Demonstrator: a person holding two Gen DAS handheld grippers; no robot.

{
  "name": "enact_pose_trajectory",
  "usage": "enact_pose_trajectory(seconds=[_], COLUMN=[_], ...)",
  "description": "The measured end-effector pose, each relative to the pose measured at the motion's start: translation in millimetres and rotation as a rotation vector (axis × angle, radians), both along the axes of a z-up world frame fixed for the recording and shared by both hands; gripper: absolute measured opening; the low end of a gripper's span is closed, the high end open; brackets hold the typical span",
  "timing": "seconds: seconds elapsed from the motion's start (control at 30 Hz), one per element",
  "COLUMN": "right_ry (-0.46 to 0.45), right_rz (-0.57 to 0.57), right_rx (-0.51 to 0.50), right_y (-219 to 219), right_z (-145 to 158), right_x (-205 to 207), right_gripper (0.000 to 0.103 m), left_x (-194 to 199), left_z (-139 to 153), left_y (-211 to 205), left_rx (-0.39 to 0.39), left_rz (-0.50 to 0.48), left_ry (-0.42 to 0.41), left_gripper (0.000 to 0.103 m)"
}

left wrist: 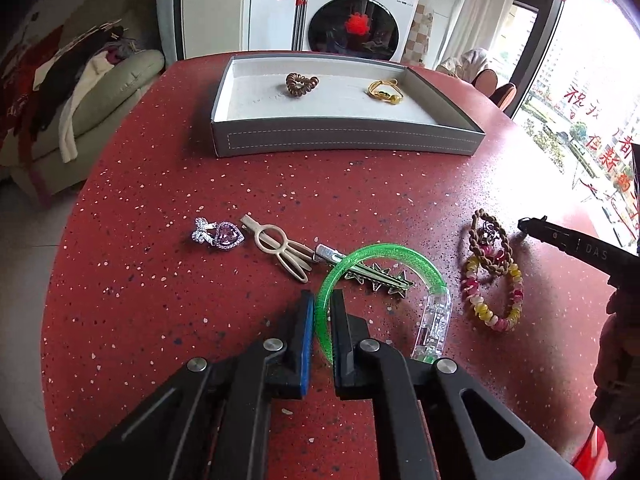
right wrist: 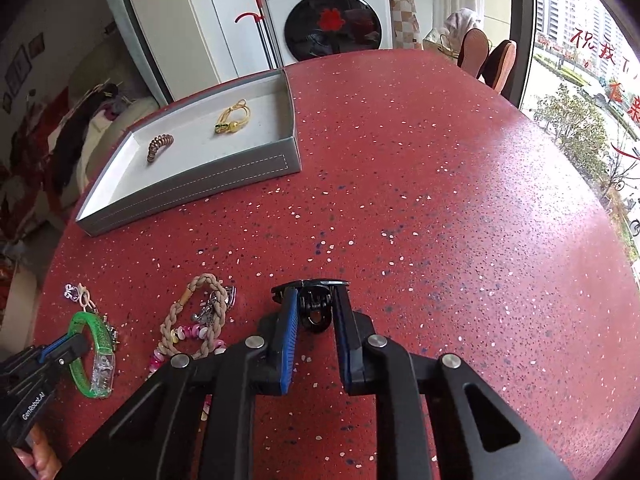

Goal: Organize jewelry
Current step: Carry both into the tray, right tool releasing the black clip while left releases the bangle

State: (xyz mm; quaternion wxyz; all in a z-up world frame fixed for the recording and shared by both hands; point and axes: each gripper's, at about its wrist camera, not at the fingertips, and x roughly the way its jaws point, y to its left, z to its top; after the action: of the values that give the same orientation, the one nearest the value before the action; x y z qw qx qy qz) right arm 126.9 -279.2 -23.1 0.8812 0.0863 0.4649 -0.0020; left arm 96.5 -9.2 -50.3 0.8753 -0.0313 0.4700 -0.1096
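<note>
My left gripper [left wrist: 321, 300] has its jaws closed around the rim of a green glitter bracelet [left wrist: 384, 254] lying on the red table; it also shows in the right wrist view [right wrist: 86, 344]. My right gripper [right wrist: 314, 294] is shut on a black hair clip [right wrist: 314, 312] and holds it just above the table. The grey tray [left wrist: 348, 142] holds a brown spiral hair tie [left wrist: 301, 84] and a yellow cord bracelet [left wrist: 385, 90]. On the table lie a crystal heart brooch [left wrist: 220, 234], a cream hair clip [left wrist: 276, 246], a star clip [left wrist: 380, 278], a braided rope bracelet [left wrist: 490, 242] and a beaded bracelet [left wrist: 496, 296].
The tray [right wrist: 192, 192] stands at the far left of the round table [right wrist: 440, 200]. A sofa with clothes [left wrist: 80, 92] is left of the table. A washing machine [left wrist: 360, 12] stands behind it. Chairs [right wrist: 488, 60] and a window are at the right.
</note>
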Motion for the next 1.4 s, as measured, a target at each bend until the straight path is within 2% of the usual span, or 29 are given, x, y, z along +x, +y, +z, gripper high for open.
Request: enact_pose_trajectory(seconds=[0.4, 0.67, 0.97, 1.17, 1.4], right_ry=[-0.055, -0.089, -0.100, -0.081, -0.042], right_rz=[0.018, 0.077, 0.138, 0.157, 0.153], right_rx=[0.064, 0.089, 0.102, 0.092, 0.099], right_y=[1.1, 17.5, 39.4, 50.9, 54.1], right_z=[28.9, 53.3, 66.4, 62.0, 44.9], right_x=[7.6, 39.5, 96.0, 137.1, 178.0], right_gripper=[0.019, 0.019, 0.019, 0.019, 0.019], left_x=[5.1, 31.1, 79.7, 131.9, 187.0], left_z=[33.7, 58.7, 78.2, 78.5, 62.1], left_y=[10.1, 19.0, 23.4, 25.4, 15.0], left_rx=[-0.037, -0.029, 0.023, 0.004, 0.046], left_rz=[-0.009, -0.011, -0.024, -0.025, -0.059], left_ry=[-0.049, -0.093, -0.147, -0.117, -0.072], left_gripper=[0.026, 0.026, 0.026, 0.026, 0.026])
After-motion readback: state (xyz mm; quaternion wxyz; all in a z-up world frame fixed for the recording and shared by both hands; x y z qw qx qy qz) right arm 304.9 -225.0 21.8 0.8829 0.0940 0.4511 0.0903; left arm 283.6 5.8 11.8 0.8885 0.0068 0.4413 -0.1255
